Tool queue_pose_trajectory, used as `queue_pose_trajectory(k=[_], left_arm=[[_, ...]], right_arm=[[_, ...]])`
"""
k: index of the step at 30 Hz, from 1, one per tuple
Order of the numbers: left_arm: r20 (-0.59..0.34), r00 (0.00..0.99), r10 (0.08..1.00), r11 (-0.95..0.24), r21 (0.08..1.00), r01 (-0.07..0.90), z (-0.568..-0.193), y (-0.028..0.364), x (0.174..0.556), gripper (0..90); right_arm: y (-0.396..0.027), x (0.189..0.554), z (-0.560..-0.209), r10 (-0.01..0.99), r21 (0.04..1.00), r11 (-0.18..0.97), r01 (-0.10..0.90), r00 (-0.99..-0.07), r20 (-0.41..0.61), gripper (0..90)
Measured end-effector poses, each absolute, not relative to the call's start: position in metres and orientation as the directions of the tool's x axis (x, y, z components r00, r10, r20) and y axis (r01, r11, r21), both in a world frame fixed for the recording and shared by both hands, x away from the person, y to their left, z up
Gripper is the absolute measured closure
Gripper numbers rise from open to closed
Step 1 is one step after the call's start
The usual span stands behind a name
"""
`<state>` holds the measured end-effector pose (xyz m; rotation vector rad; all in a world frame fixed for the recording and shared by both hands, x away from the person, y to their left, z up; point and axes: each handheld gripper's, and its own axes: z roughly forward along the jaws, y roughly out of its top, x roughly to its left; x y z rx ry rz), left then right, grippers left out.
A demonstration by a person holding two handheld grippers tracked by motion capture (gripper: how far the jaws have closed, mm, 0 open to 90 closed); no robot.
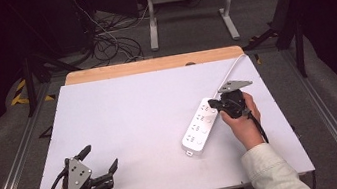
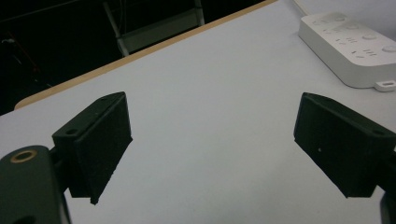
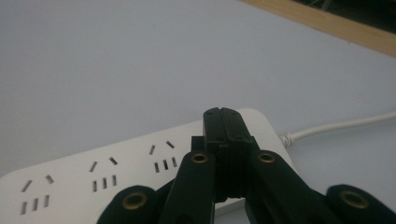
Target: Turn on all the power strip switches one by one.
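Observation:
A white power strip (image 1: 201,125) lies at an angle on the white table top, right of the middle, and its white cord (image 1: 231,70) runs off toward the far edge. My right gripper (image 1: 214,104) hovers over the cord end of the strip (image 3: 116,172) with its jaws shut and nothing between them; the closed tips (image 3: 224,122) sit just above that end, where the cord (image 3: 336,127) leaves. My left gripper (image 1: 99,158) rests near the front left corner, jaws wide open and empty, pointing across bare table toward the strip (image 2: 355,44).
The white board (image 1: 145,123) covers the table, with a wooden strip (image 1: 152,65) along its far edge. Cables and a white desk frame (image 1: 188,5) stand on the floor beyond. Metal rails run along both sides of the table.

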<state>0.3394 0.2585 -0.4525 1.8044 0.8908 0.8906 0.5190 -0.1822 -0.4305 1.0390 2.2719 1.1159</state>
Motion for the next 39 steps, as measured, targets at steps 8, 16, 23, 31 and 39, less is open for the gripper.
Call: queue_pose_trajectory(k=[8, 16, 23, 31, 39], left_arm=[[0.198, 0.481, 0.854, -0.326, 0.925, 0.198, -0.452, 0.258, 0.338, 11.5], [0.2, 0.479, 0.855, -0.325, 0.926, 0.193, -0.451, 0.258, 0.338, 11.5], [0.198, 0.483, 0.853, -0.324, 0.926, 0.192, -0.451, 0.258, 0.338, 11.5], [0.204, 0.488, 0.849, -0.328, 0.926, 0.185, -0.449, 0.257, 0.336, 11.4], [0.202, 0.512, 0.835, -0.341, 0.92, 0.194, -0.45, 0.256, 0.335, 10.5]], right_arm=[[-0.189, 0.496, -0.409, 0.758, 0.852, 0.354, 0.386, -0.652, -0.019, 73.8], [-0.198, 0.48, -0.397, 0.751, 0.876, 0.335, 0.347, -0.66, -0.026, 48.2], [-0.211, 0.461, -0.4, 0.728, 0.897, 0.3, 0.326, -0.685, 0.005, 25.3], [-0.236, 0.43, -0.423, 0.665, 0.904, 0.331, 0.269, -0.746, -0.022, 21.3], [-0.258, 0.408, -0.457, 0.657, 0.922, 0.273, 0.273, -0.754, 0.028, 16.8]])
